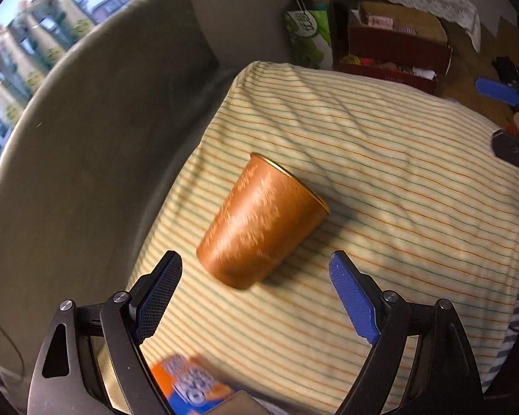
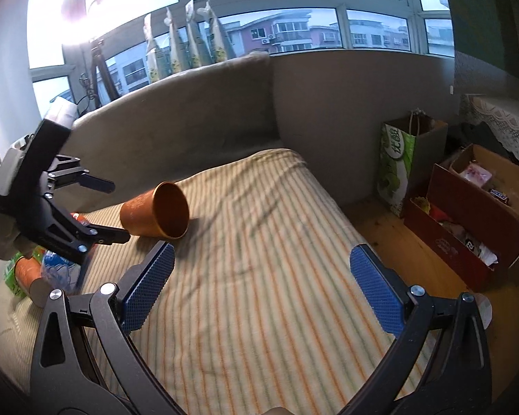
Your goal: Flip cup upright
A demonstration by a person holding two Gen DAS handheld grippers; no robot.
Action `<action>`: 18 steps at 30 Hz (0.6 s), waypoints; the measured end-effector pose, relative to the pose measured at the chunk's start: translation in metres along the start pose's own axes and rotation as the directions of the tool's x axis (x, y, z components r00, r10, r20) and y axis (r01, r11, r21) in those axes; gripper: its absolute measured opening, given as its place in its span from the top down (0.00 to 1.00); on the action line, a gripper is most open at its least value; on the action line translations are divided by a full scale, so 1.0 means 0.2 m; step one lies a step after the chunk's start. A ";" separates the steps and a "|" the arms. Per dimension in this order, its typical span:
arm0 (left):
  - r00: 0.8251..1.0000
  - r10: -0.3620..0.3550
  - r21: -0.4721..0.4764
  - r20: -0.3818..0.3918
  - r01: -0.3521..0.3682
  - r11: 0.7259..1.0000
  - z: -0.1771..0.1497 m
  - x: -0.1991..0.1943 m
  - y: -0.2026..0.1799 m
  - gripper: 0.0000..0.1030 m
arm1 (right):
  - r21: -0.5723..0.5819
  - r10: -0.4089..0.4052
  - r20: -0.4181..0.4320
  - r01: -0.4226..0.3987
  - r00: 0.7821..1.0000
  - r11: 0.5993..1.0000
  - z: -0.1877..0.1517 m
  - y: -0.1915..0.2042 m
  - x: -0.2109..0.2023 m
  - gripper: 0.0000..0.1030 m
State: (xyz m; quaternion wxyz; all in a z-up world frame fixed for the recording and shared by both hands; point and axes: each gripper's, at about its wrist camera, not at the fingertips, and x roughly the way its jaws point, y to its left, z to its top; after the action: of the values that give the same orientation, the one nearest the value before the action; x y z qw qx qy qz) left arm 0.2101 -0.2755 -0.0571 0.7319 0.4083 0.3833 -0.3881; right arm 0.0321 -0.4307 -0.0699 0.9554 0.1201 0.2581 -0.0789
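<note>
An orange metal cup (image 1: pixel 263 221) lies on its side on the striped cushion (image 1: pixel 380 159), its base toward my left gripper and its gold-rimmed mouth pointing away. My left gripper (image 1: pixel 256 276) is open, its blue pads either side of the cup's base, not touching it. In the right wrist view the cup (image 2: pixel 155 211) lies at the left with its open mouth facing right. The left gripper (image 2: pixel 116 209) is just behind the cup there, jaws spread. My right gripper (image 2: pixel 259 273) is open and empty over the middle of the cushion, well clear of the cup.
A grey sofa back (image 1: pixel 97 131) runs behind and left of the cushion. Snack packets (image 2: pixel 41 269) lie at the cushion's left end. On the wooden floor to the right stand a green paper bag (image 2: pixel 398 169) and red cardboard boxes (image 2: pixel 467 228) of goods.
</note>
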 end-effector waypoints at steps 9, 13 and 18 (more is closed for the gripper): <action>0.996 -0.012 0.080 -0.084 0.019 0.997 0.07 0.21 0.00 0.15 | 0.034 -0.015 -0.017 0.015 1.000 0.999 0.01 -0.03 0.04 0.00; 0.995 -0.036 0.072 -0.093 0.043 0.997 0.08 0.26 0.00 0.16 | 0.040 -0.019 -0.019 0.020 1.000 0.999 0.01 -0.04 0.04 0.00; 0.995 -0.029 0.053 -0.098 0.035 0.998 0.08 0.27 0.00 0.36 | 0.049 -0.019 -0.025 0.020 1.000 0.999 0.00 -0.05 0.05 0.00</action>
State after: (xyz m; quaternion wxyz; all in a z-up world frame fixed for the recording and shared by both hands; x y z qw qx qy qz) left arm 0.2361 -0.3032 -0.0987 0.6945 0.4405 0.4142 -0.3899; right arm 0.0395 -0.4409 -0.0769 0.9481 0.1421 0.2688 -0.0931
